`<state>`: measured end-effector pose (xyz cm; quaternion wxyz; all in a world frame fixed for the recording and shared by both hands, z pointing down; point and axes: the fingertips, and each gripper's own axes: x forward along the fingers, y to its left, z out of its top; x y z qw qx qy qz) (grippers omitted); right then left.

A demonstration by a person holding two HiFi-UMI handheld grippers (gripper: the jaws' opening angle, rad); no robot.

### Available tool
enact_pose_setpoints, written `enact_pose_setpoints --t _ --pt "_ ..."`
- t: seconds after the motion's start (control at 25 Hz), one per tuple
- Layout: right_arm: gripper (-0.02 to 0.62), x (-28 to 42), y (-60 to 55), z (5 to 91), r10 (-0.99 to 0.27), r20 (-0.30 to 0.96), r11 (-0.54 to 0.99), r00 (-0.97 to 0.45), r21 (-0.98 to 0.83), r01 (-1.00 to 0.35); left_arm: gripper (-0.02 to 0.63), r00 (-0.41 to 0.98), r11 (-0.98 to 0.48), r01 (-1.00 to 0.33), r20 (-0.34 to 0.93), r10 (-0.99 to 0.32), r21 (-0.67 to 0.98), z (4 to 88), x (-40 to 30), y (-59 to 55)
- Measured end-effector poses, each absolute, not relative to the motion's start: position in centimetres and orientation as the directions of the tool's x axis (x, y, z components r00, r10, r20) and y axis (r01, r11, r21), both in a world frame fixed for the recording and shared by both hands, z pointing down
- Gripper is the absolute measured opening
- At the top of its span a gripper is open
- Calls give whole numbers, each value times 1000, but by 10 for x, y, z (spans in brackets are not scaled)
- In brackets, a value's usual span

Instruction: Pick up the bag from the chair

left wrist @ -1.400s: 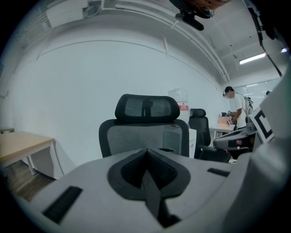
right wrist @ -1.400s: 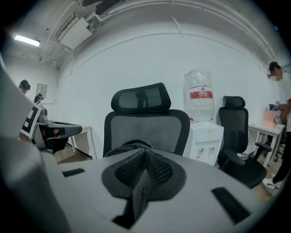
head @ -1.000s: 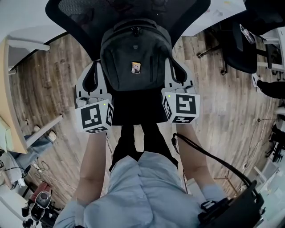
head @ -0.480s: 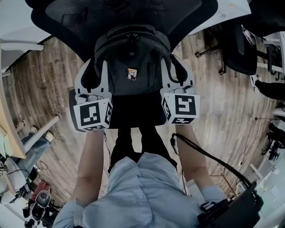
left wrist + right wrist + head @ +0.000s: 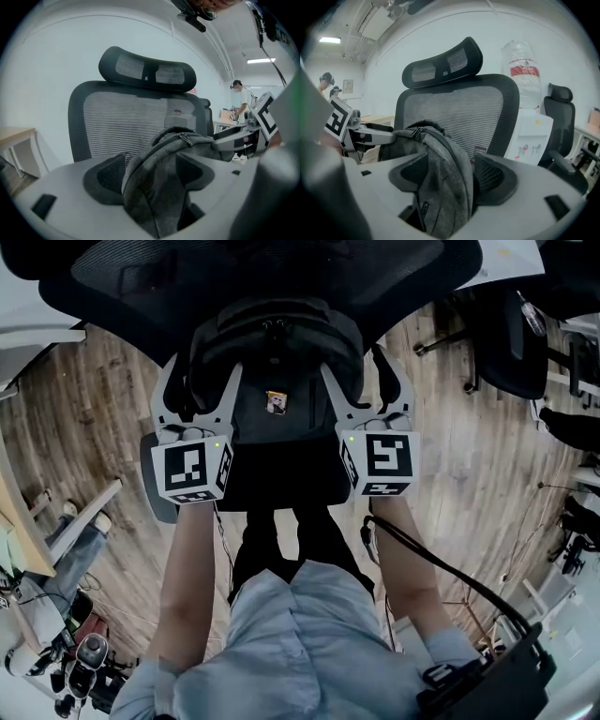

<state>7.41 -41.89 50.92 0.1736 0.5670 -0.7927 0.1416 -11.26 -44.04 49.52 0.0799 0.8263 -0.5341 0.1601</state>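
Bag sides sit inside your jaws at frame centre: left gripper and right gripper have just been opening and straddle it unclenched. Push deeper, clamp both evenly, then lift clear of the chair backrest above.

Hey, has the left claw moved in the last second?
Yes. Against the bag, the left claw has slid forward along its side; its jaws have just been opening and now straddle the bag's edge.

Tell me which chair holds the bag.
The mesh chair straight ahead: the bag rests against its back. The other chair, off to the right, shows none.
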Motion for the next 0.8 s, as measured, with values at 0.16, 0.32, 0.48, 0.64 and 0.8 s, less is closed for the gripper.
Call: enact_pose_setpoints --t 0.16,0.32,0.48,0.64,0.8 --pt "307 86 -429 526 -837 457 322 -300 -31 -946 348 390 -434 -900 371 -843 -39 512 -101 -453" --pt "314 83 -436 534 -820 472 351 -324 -34 -936 359 411 -458 -888 377 -830 -38 515 -98 -461" --pt "322 72 -448 535 -809 472 380 -350 -34 -924 374 443 -484 -875 372 -816 -18 513 -101 -470" --pt "322 61 -453 533 -802 461 402 -380 -54 -914 379 445 -488 -873 376 -812 -21 509 -108 -474" --pt "322 58 -455 533 -794 456 422 -402 -62 -904 377 449 -492 -871 386 -806 -15 510 -110 -474"
